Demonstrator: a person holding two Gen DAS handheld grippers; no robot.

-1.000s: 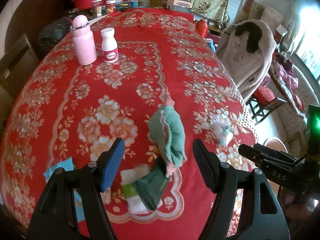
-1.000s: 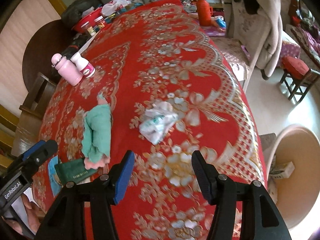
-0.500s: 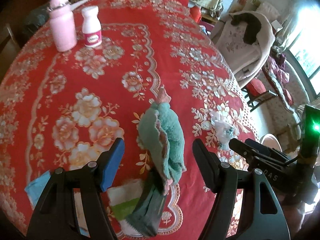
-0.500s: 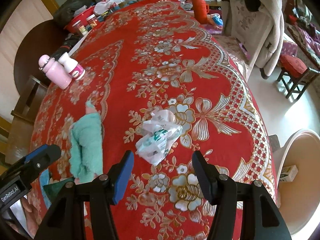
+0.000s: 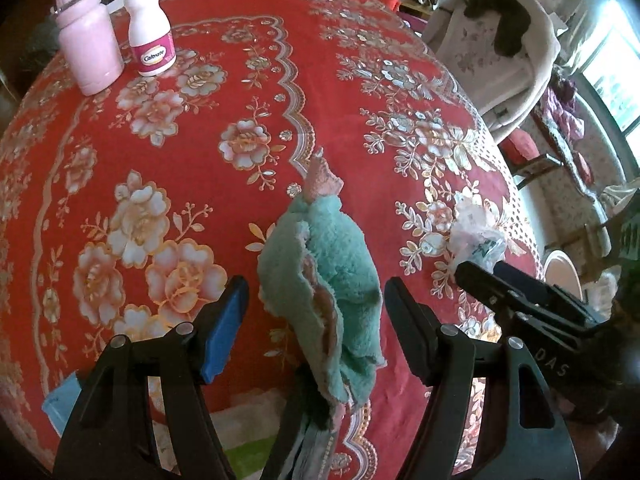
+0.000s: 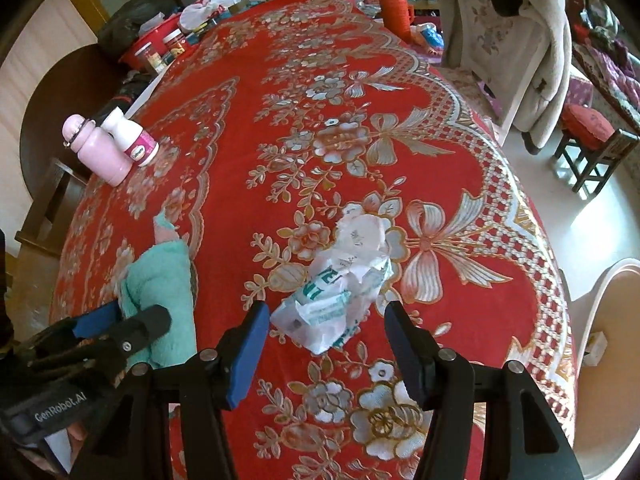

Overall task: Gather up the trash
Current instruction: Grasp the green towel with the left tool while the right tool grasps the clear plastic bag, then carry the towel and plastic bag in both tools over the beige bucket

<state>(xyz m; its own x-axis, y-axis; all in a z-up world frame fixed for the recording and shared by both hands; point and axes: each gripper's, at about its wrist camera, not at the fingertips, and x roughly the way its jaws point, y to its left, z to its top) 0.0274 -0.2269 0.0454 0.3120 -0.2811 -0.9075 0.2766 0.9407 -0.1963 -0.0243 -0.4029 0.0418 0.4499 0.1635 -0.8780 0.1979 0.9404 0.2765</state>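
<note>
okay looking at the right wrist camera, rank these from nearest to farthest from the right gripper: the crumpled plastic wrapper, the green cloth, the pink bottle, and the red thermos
1. Crumpled plastic wrapper: just ahead of the right gripper, partly between its open fingers.
2. Green cloth: off to the left, under the left gripper.
3. Pink bottle: farther left, by the table's edge.
4. Red thermos: beyond the table's far end.

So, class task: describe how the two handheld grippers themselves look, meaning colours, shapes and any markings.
Both are black plastic two-finger tools. The left gripper has angular fingers with silver screws and one blue pad; its side reads "GenRobot.AI" in the right wrist view. The right gripper matches, and its side shows the letters "DAS" in the left wrist view.
</note>
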